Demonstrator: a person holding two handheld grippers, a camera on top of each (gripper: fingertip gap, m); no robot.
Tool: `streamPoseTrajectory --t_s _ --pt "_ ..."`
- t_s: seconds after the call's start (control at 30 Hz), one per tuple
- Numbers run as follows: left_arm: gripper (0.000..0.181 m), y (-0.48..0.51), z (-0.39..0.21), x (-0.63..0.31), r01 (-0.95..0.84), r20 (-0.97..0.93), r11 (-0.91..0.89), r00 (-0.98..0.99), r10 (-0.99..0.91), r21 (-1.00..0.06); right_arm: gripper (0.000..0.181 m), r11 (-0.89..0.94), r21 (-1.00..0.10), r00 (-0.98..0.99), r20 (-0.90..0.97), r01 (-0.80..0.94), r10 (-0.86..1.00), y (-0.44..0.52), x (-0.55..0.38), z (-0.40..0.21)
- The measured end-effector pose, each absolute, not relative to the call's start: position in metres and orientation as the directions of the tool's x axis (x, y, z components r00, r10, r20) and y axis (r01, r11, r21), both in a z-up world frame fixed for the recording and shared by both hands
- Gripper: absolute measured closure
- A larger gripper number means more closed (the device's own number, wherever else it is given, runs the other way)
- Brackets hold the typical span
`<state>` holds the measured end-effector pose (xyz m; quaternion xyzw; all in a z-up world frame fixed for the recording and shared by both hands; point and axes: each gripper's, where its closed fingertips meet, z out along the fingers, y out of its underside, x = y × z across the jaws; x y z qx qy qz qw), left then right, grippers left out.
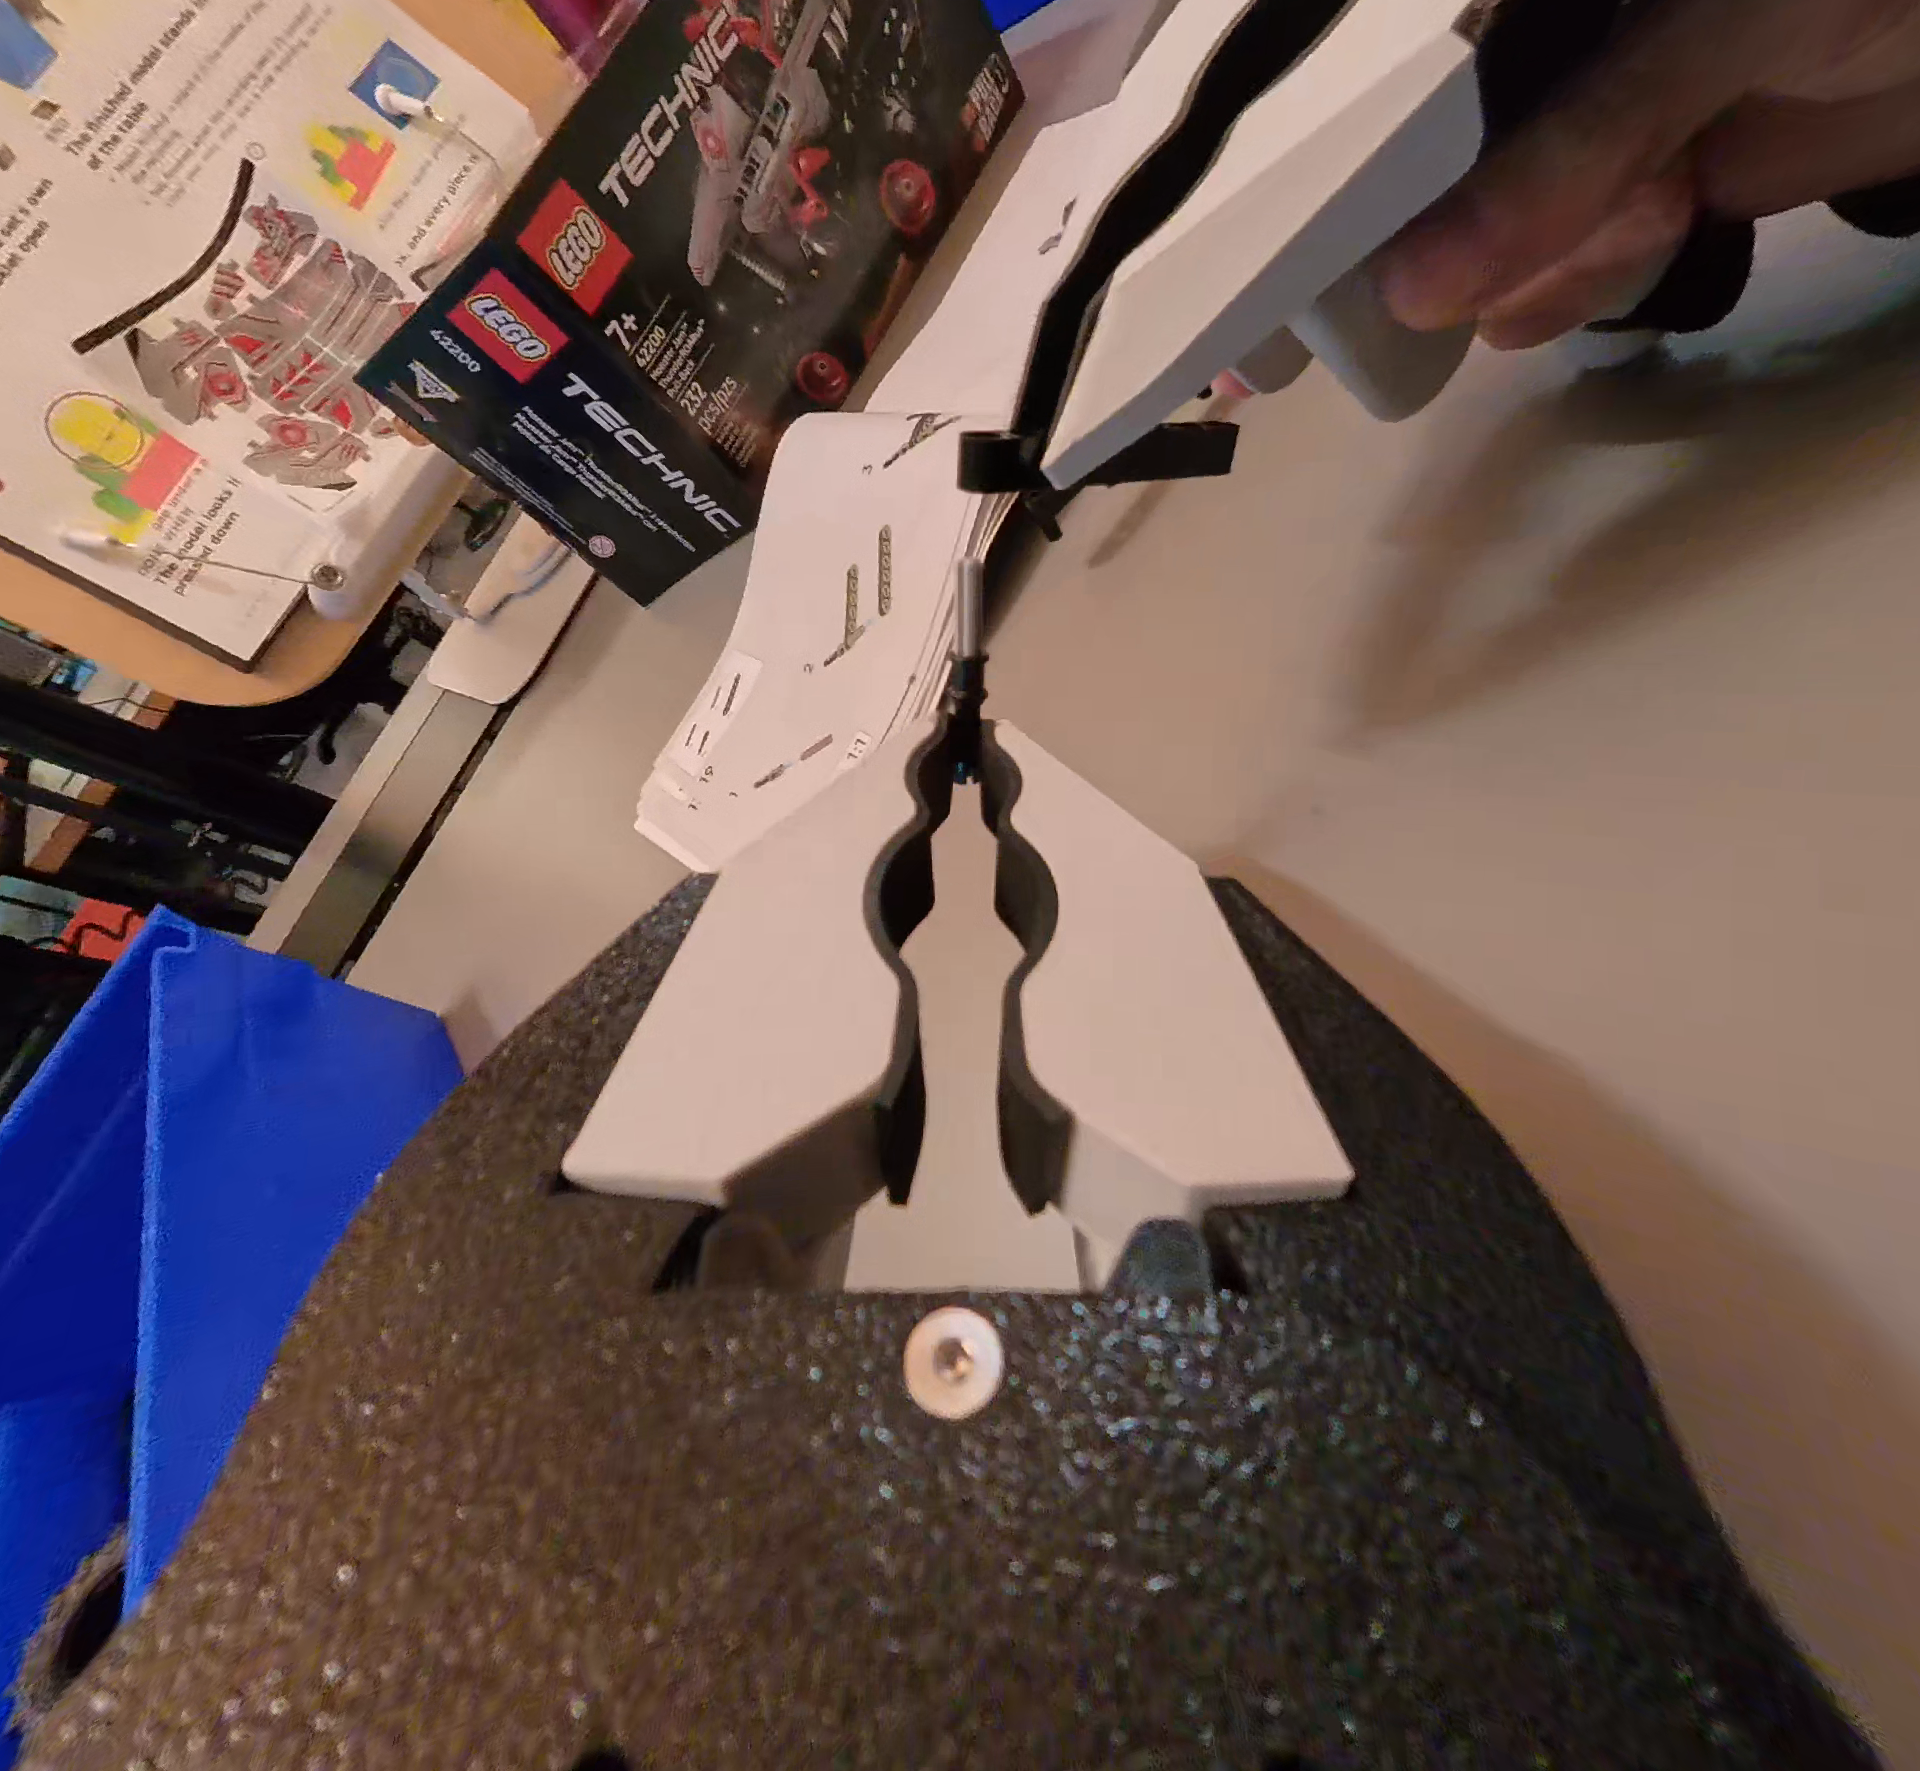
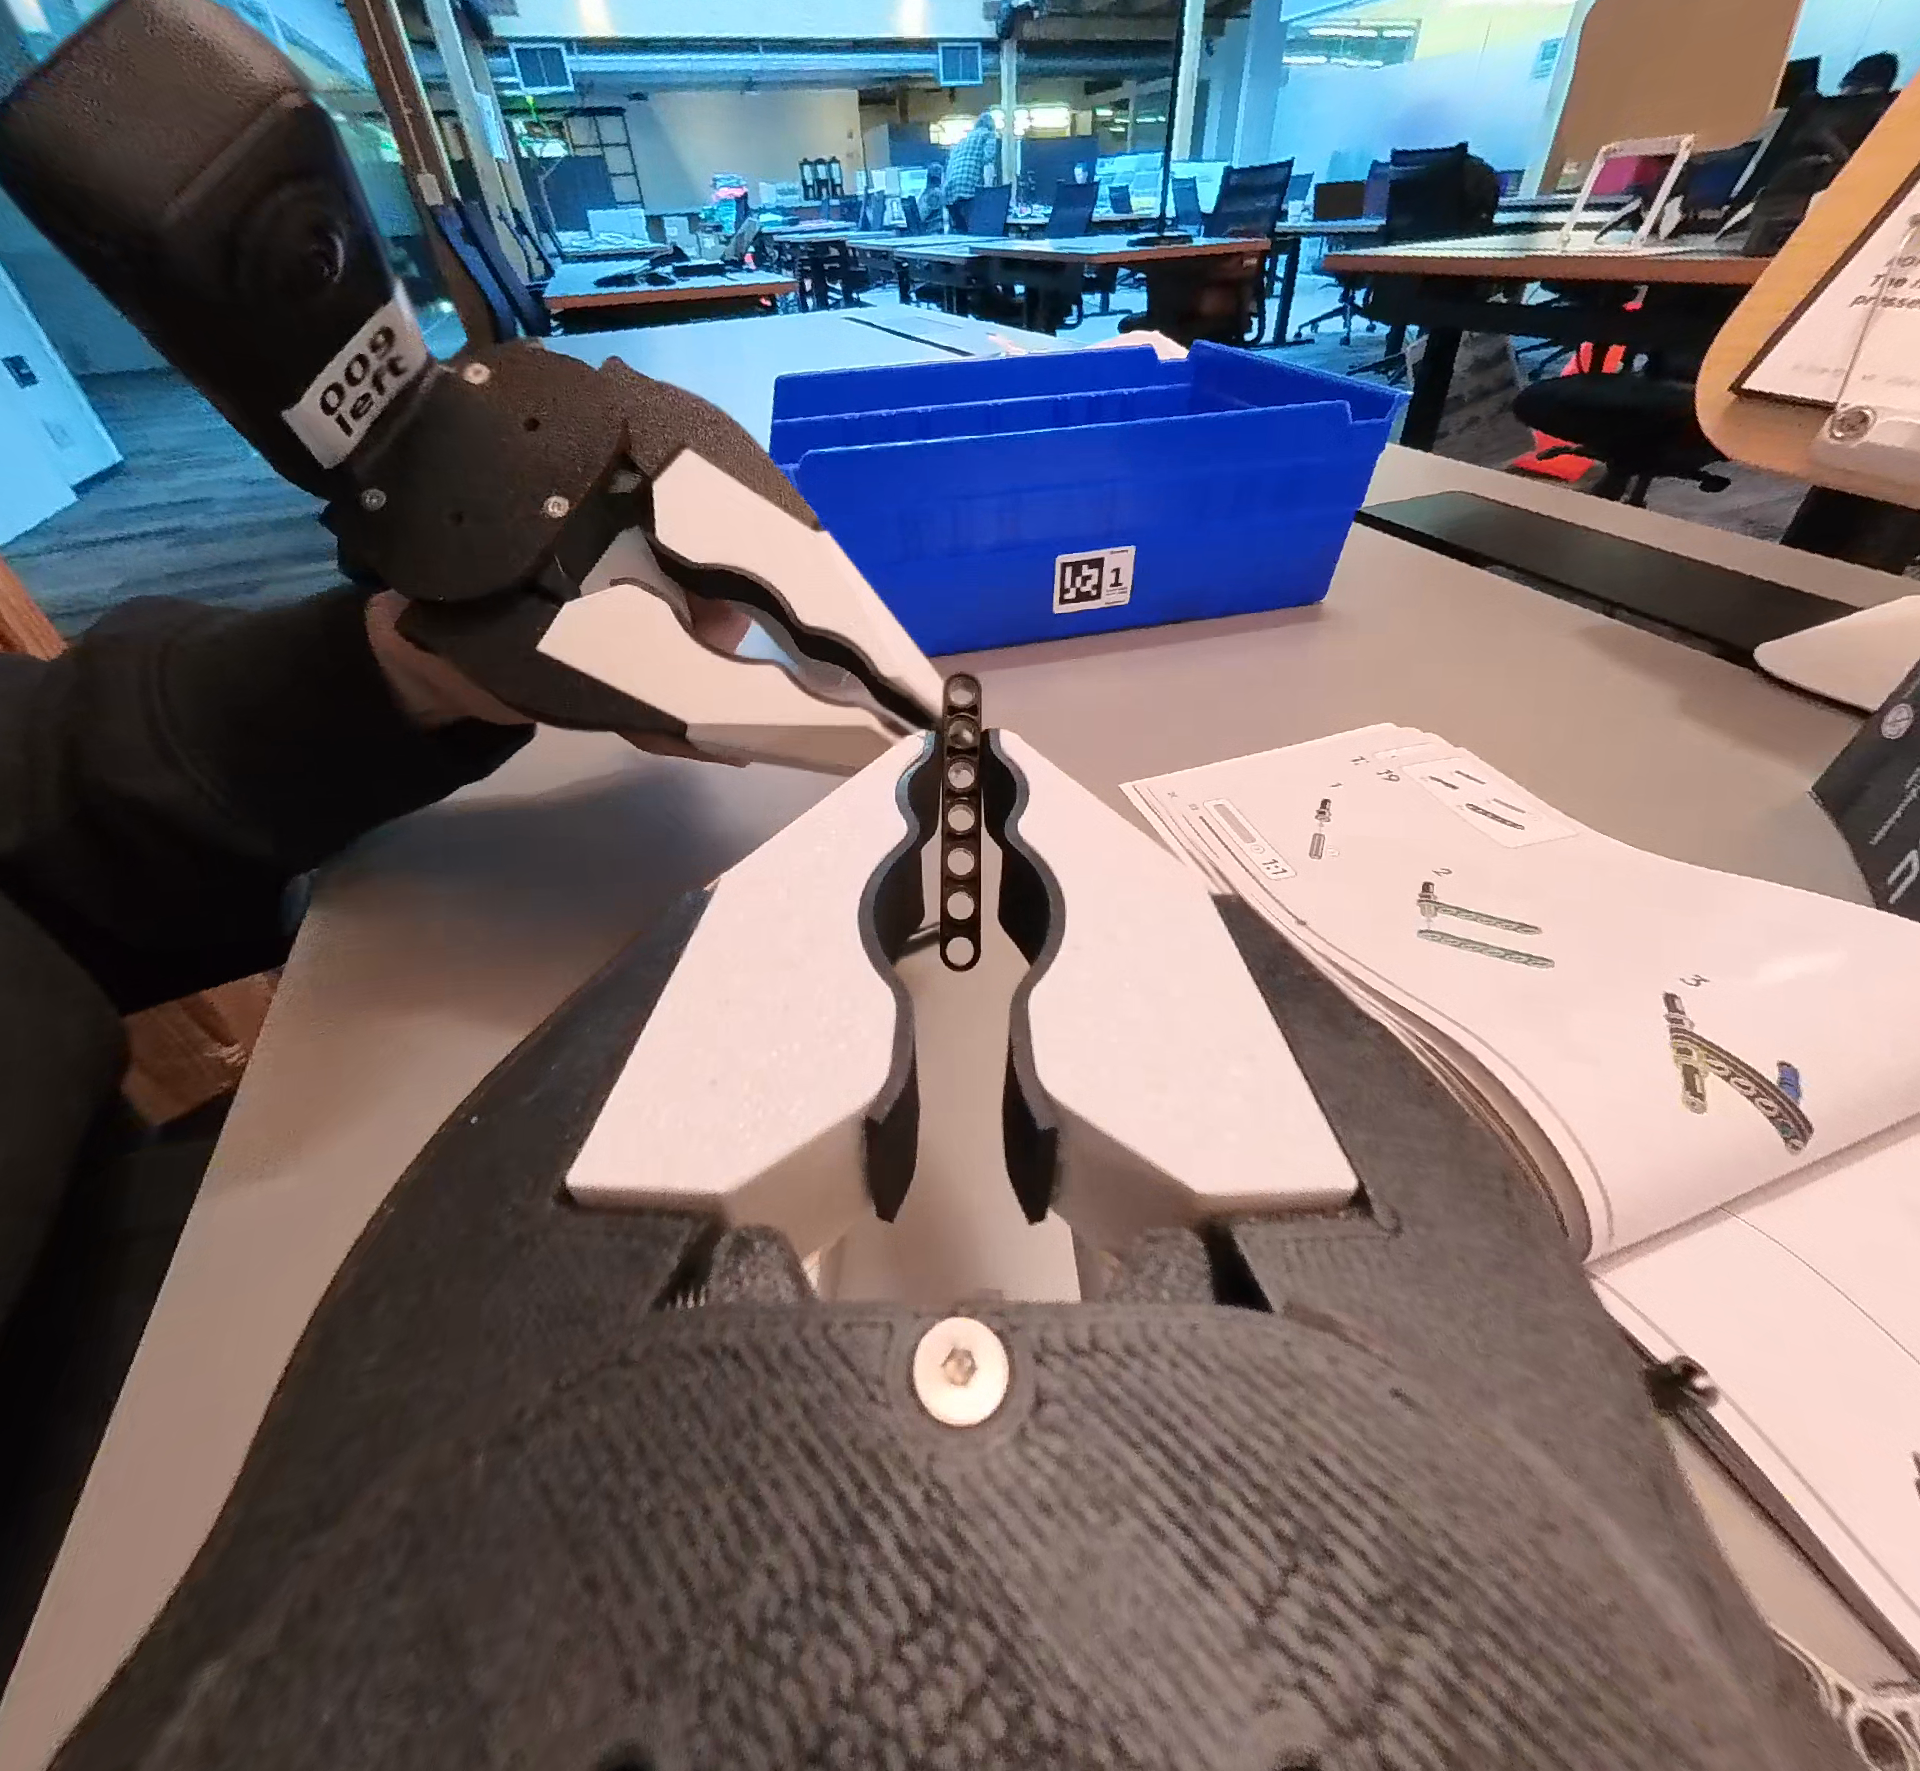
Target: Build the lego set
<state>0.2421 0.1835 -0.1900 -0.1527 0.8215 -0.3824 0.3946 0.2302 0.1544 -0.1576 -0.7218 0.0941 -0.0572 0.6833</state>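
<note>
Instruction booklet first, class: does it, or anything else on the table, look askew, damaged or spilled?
Nothing is spilled or damaged. The instruction booklet lies open with its pages bowed upward, not flat. The left gripper pinches a small grey pin; the right gripper holds a black holed beam.

Matt white plastic tongs (image 2: 961, 745) pinch a glossy black plastic beam (image 2: 960, 848) near paper booklet (image 2: 1558, 942)

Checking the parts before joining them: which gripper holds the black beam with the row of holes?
The right gripper holds the black beam, pinched near its top; the left gripper grips a thin grey axle instead.
</note>
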Motion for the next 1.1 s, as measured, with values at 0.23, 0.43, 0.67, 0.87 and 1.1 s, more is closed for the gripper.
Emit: streamPoseTrajectory --t_s 0.23,0.43,0.67,0.87,1.1 --pt "0.179 0.180 -0.189 0.240 0.075 -0.565 0.688 -0.639 -0.522 -0.722 0.176 -0.109 -0.993 0.979 -0.019 -0.042 -0.204 0.158 0.227 -0.165" --pt "0.179 0.182 -0.185 0.241 0.083 -0.591 0.701 -0.613 -0.524 -0.708 0.176 -0.152 -0.988 0.978 -0.002 -0.034 -0.206 0.158 0.227 -0.171" --pt "0.179 0.189 -0.184 0.241 0.083 -0.606 0.718 -0.607 -0.514 -0.691 0.176 -0.134 -0.991 0.980 0.022 -0.005 -0.200 0.158 0.225 -0.166" --pt "0.179 0.181 -0.186 0.237 0.118 -0.656 0.765 -0.605 -0.450 -0.633 0.176 -0.133 -0.991 0.979 0.020 -0.007 -0.201 0.158 0.225 -0.166" --pt "0.179 0.181 -0.184 0.237 0.154 -0.709 0.797 -0.575 -0.408 -0.584 0.176 -0.149 -0.988 0.984 -0.016 -0.043 -0.179 0.159 0.224 -0.170"
